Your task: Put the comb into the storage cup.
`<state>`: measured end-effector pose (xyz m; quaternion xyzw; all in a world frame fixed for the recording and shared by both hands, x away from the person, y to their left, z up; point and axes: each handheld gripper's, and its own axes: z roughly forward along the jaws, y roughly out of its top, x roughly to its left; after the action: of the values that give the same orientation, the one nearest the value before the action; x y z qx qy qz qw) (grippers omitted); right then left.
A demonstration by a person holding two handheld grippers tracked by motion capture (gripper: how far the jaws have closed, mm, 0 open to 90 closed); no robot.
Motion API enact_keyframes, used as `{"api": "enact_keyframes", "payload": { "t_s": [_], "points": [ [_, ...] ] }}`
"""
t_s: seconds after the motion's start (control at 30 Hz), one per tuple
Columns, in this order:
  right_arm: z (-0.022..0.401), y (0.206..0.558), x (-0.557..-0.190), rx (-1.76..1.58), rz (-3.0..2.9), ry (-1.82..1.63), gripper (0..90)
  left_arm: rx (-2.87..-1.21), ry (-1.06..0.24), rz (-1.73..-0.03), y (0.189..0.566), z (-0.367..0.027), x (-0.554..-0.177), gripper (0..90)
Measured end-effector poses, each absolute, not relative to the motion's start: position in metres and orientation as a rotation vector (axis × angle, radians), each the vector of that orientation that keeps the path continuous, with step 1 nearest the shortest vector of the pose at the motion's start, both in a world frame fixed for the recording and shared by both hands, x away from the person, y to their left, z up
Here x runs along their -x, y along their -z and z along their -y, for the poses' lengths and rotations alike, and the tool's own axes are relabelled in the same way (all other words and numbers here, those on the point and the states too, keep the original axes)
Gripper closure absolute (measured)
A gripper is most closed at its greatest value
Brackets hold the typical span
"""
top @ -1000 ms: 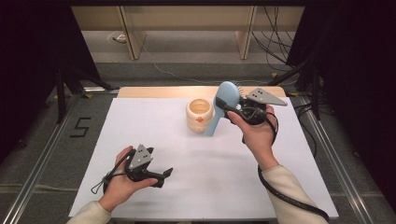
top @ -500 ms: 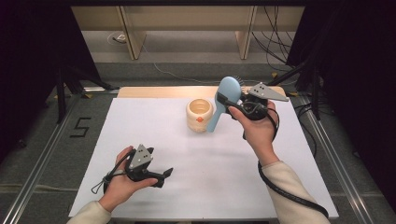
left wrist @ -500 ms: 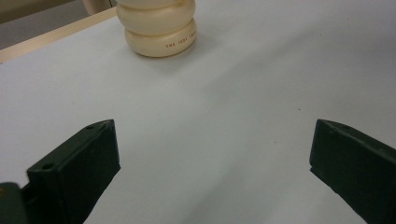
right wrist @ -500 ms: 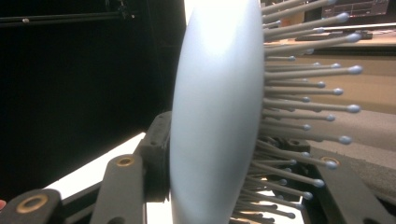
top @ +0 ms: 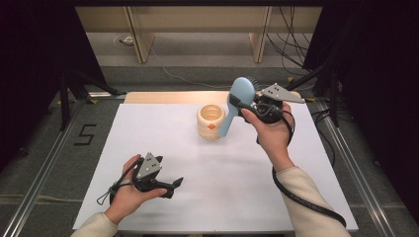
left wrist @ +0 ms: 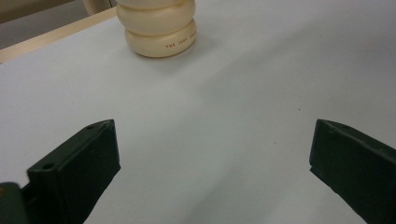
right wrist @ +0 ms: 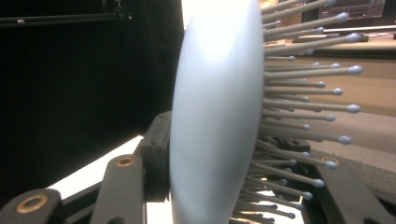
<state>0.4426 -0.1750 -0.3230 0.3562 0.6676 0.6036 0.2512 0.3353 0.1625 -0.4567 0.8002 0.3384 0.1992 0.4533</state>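
At 7 o'clock we see the left gripper (top: pixel 170 186) resting wide open, empty, on the white table (top: pixel 237 192). Centre-far: cream cup (top: pixel 211 121). At 1 o'clock the right gripper (top: pixel 242 105) clamps a blue hairbrush (top: pixel 238 101). Beyond: grey floor (top: pixel 197 54), cables (top: pixel 291 39), dark surrounds.

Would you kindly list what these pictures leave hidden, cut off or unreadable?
- High view: the brush handle's lower end sits behind the cup rim; whether it touches the cup is unclear.
- Left gripper view: the cup top is cut off by the frame edge, and its small red print is too small to read.
- Right gripper view: the brush handle is cut off below, and where the right gripper clamps it is hidden behind the head.
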Motion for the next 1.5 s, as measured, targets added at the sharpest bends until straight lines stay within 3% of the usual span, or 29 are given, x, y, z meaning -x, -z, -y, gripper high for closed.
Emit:
{"api": "enact_keyframes", "payload": {
  "t_s": [1.5],
  "points": [
    [0.166, 0.312, -0.461, -0.984, -1.803, -1.633, 51.1, -1.972, -0.485, -0.832, 0.457, -0.161, -0.336, 1.2]
  ]
}}
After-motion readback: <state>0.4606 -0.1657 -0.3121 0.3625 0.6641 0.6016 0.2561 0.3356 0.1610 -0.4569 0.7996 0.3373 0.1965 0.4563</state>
